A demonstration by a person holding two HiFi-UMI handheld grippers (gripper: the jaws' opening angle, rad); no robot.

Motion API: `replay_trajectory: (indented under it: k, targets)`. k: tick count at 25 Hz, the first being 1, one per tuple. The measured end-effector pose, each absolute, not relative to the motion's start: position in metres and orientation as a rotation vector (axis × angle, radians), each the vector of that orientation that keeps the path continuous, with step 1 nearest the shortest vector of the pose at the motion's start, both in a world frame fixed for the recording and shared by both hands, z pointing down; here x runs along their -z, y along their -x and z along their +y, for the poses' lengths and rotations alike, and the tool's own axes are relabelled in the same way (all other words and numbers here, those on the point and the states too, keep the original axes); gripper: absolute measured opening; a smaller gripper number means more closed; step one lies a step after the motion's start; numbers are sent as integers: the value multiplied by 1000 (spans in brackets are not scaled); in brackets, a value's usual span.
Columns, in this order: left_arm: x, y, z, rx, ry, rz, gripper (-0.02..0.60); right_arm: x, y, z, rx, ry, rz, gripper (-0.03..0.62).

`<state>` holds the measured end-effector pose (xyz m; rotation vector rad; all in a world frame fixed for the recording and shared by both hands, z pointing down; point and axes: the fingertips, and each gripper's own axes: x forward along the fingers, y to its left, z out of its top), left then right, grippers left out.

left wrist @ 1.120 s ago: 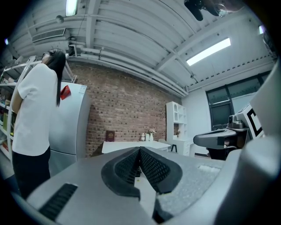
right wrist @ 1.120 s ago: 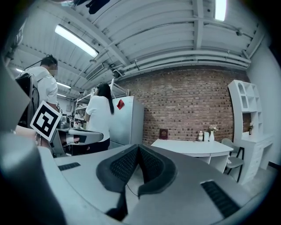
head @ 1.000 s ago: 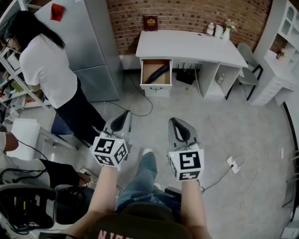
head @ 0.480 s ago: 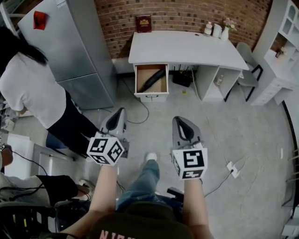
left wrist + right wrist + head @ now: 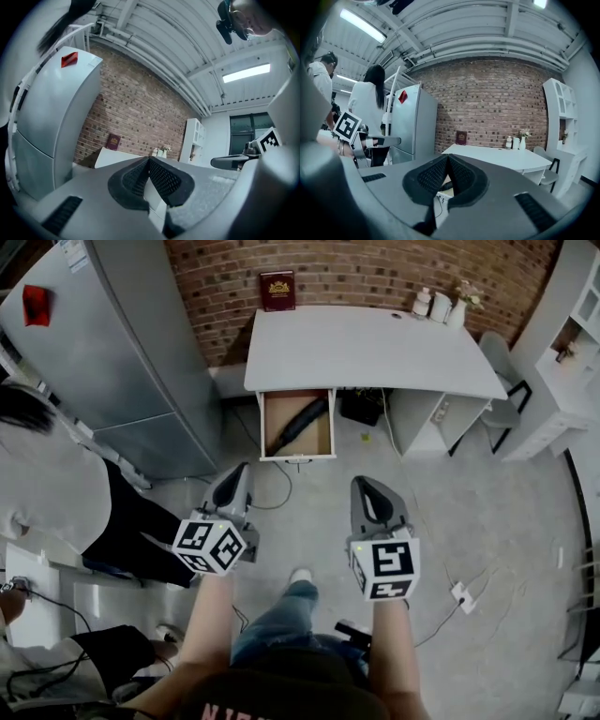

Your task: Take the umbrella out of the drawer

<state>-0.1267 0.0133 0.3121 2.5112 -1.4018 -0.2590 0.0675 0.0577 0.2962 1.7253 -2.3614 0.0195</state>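
A black folded umbrella (image 5: pixel 296 422) lies slantwise in the open wooden drawer (image 5: pixel 271 427) on the left side of the white desk (image 5: pixel 370 348). My left gripper (image 5: pixel 237 478) is held out in front of me, short of the drawer, its jaws shut with nothing between them. My right gripper (image 5: pixel 365 488) is beside it, also shut and empty. In the left gripper view the shut left gripper (image 5: pixel 148 161) points at the brick wall. In the right gripper view the right gripper (image 5: pixel 448 157) points at the desk (image 5: pixel 501 157), and a bit of the umbrella (image 5: pixel 446 185) shows below the tips.
A silver fridge (image 5: pixel 89 362) stands left of the desk. A person in a white top (image 5: pixel 47 493) stands at the left. A maroon book (image 5: pixel 277 290) and small bottles (image 5: pixel 433 305) sit on the desk. A chair (image 5: pixel 502 371) and white shelves (image 5: pixel 562 343) are at the right. Cables (image 5: pixel 459 592) lie on the floor.
Both grippers and I have moved forward toward the desk; the drawer now lies closer. The person at the left has slid toward the frame's edge. The jaws stay shut.
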Motion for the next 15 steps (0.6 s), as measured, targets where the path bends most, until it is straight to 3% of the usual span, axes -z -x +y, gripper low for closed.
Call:
replay_trajectory:
  k: [15]
  targets:
    - [-367,101,-113,0,-2545,-1278,-3,-335,-71,-87,-116,-1694,-2296,-9]
